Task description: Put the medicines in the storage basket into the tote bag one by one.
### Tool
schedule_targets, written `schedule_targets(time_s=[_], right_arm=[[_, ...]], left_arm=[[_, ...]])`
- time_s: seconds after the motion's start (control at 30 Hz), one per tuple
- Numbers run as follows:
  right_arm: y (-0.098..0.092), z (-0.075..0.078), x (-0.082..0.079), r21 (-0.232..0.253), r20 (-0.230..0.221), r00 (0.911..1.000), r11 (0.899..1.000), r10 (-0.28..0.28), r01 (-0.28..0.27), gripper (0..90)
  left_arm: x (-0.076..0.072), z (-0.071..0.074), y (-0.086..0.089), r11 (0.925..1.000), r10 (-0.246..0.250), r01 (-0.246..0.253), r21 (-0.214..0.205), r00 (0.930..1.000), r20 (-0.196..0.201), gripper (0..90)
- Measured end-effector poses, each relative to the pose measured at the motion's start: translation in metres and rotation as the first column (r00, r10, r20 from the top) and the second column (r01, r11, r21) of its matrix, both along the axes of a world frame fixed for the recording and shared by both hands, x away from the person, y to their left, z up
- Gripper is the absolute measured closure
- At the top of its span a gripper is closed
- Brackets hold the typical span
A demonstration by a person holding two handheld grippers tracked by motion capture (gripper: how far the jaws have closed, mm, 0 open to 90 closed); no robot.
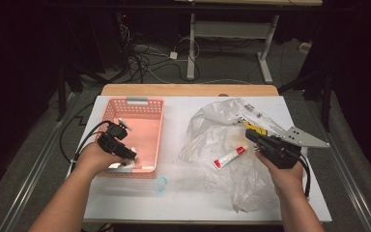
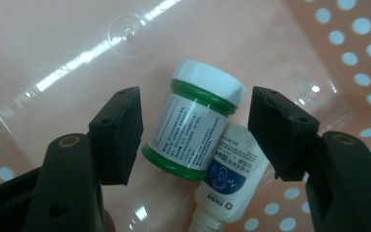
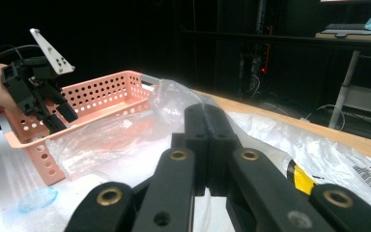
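1. Black pads of the left hand-held gripper (image 2: 193,135) stand spread either side of a green jar (image 2: 193,128) with a white cap, not touching it — a white bottle (image 2: 227,181) lies against the jar, lower centre.
2. Both lie in the pink basket (image 1: 147,104), left of centre in the high view.
3. Right hand-held gripper (image 3: 206,133), pressed together, holds nothing — it sits over the clear plastic bag (image 1: 212,123); a red-capped tube (image 1: 230,157) lies on the bag on the white desk (image 1: 183,193).
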State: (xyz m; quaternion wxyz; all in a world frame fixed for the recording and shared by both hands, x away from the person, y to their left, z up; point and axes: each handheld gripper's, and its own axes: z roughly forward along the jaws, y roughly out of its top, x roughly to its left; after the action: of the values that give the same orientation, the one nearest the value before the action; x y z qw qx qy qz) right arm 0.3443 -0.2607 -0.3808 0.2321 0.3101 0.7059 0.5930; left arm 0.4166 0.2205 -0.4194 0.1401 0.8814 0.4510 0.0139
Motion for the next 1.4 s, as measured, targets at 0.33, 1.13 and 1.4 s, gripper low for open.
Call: schedule_targets(time_s=[0.33,1.13,1.4], right_arm=[[0.001,-0.001,0.000,0.002,-0.002,1.0000,1.000,0.001,-0.001,90.0],[0.000,-0.001,0.000,-0.004,-0.003,1.0000,1.000,-0.001,0.001,90.0],[-0.001,-0.001,0.000,-0.003,-0.004,1.0000,1.000,-0.003,0.003,90.0]], left_arm=[[0.011,-0.009,-0.011,0.9939,-0.040,0.047,0.100,0.9960,-0.080,48.9],[0.020,-0.014,-0.013,0.9968,-0.037,0.042,0.068,0.9962,-0.079,54.1],[0.015,0.002,-0.010,0.9969,-0.002,0.002,-0.078,1.0000,0.002,54.1]])
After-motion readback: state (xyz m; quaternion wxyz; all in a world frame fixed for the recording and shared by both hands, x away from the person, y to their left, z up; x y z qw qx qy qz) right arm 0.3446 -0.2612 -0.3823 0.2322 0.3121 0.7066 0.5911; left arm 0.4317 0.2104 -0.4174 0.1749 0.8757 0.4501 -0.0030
